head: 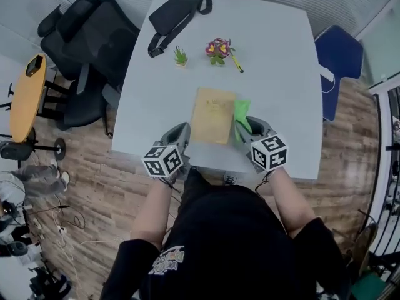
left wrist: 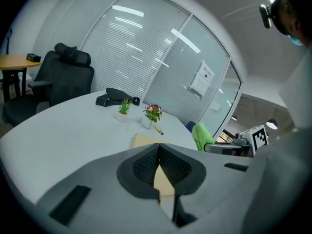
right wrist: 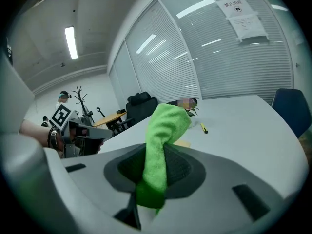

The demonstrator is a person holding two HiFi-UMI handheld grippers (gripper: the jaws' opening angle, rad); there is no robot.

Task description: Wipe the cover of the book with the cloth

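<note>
1. One flat, rectangular tan book with a matte paper cover (head: 214, 114) is lying at the lower centre of the head view. It is resting on the smooth pale grey table (head: 281, 74), near its front edge.
2. One fuzzy, bright green microfibre cloth (right wrist: 163, 130) is rising in a soft fold out of the right gripper (right wrist: 157, 167), whose ribbed dark pads are pinching it tight. In the head view the cloth is sitting just beside the book's right edge.
3. The left gripper (left wrist: 158, 152), of grey moulded plastic, is pressing its two textured pads together with nothing between them. It is hovering by the book's lower left corner.
4. Two cubes with square black-and-white markers are riding on the grippers, one on each.
5. In the upper part of the head view, four things are resting on the table: one black fabric bag with a strap (head: 175, 14), one small green potted plant (head: 180, 56), one small pot of purple and yellow flowers (head: 217, 49) and one slim yellow pen (head: 237, 62).
</note>
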